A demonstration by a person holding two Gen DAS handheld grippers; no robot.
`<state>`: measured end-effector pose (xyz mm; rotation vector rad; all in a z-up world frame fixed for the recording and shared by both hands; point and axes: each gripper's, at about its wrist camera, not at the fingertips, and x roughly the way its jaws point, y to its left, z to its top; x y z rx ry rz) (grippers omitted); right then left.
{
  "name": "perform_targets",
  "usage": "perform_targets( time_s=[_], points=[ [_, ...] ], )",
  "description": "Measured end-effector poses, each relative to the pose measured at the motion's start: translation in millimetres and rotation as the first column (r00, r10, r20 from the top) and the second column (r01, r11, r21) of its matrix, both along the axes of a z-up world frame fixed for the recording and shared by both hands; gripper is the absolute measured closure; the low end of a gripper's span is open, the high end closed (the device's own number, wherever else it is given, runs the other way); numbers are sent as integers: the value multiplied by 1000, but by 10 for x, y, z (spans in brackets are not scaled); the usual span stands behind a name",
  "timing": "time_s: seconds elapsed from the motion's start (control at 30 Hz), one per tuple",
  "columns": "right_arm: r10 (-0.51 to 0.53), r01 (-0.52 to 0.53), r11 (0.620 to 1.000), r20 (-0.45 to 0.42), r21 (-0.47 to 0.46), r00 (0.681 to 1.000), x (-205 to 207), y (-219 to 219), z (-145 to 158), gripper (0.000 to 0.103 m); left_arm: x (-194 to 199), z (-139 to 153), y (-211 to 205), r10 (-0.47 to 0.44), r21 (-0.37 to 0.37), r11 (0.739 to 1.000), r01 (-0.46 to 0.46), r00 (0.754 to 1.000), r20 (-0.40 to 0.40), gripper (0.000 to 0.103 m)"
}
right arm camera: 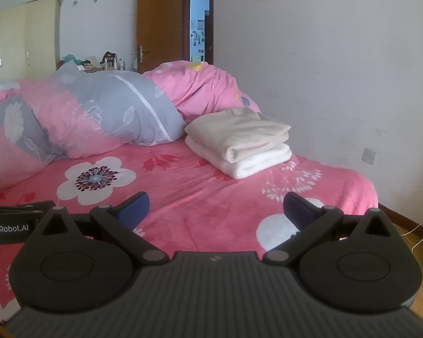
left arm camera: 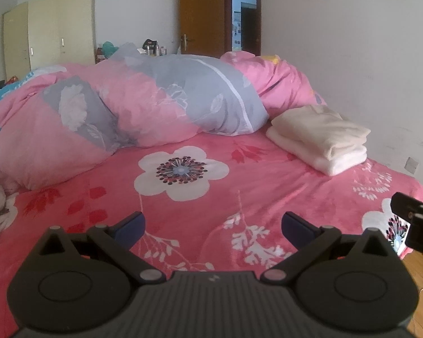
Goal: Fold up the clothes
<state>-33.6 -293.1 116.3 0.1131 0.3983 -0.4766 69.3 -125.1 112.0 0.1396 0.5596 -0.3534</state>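
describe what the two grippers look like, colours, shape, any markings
Both match: the left gripper and right gripper have matte black bodies with ribbed tops, round disc housings on each side, black linkage arms with grey pivot pins, and dark blue finger pads. White "GenRobot.AI" lettering shows on the left one's side. No cables or sleeves visible.

The bed sheet (left arm camera: 200, 205) is a soft, matt pink cloth with a slightly fuzzy nap and a printed flower pattern. The duvet (left arm camera: 127, 107) heaped at the far side is smoother, thinner cotton-like cloth, creased, in pink and grey. The folded clothes (right arm camera: 239, 140) at the far right look like thick, plush, matt fabric, beige over white. The left gripper (left arm camera: 213, 226) and right gripper (right arm camera: 216, 207) are matt black plastic with ribbed bodies, dull metal pivot pins and dark blue rubbery pads (left arm camera: 131, 226). The door (right arm camera: 159, 19) is semi-gloss brown wood; the floor (left arm camera: 420, 264) is varnished wood.
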Motion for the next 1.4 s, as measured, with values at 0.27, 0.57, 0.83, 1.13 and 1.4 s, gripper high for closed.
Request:
perform_targets(
  time_s=[0.27, 0.57, 0.83, 1.13, 1.4],
  points=[
    [4, -4, 1000, -1, -1, 1000, 41, 39, 1, 1, -18, 11, -23, -21, 29, 999, 20, 999, 28, 0],
    [3, -3, 1000, 8, -11, 1000, -2, 61, 21, 1, -48, 44, 6, -19, 2, 1000, 19, 1000, 24, 0],
    [1, -1, 1000, 10, -5, 1000, -26, 41, 15, 1, -77, 56, 12, -18, -3, 1000, 18, 1000, 18, 0],
    [2, -2, 1000, 13, -12, 1000, -52, 64, 23, 1, -68, 60, 44, -17, -16, 1000, 17, 1000, 14, 0],
    [4, -4, 1000, 12, -16, 1000, -57, 81, 35, 1, -68, 67, 55, -14, -20, 1000, 15, 1000, 15, 0]
  ],
)
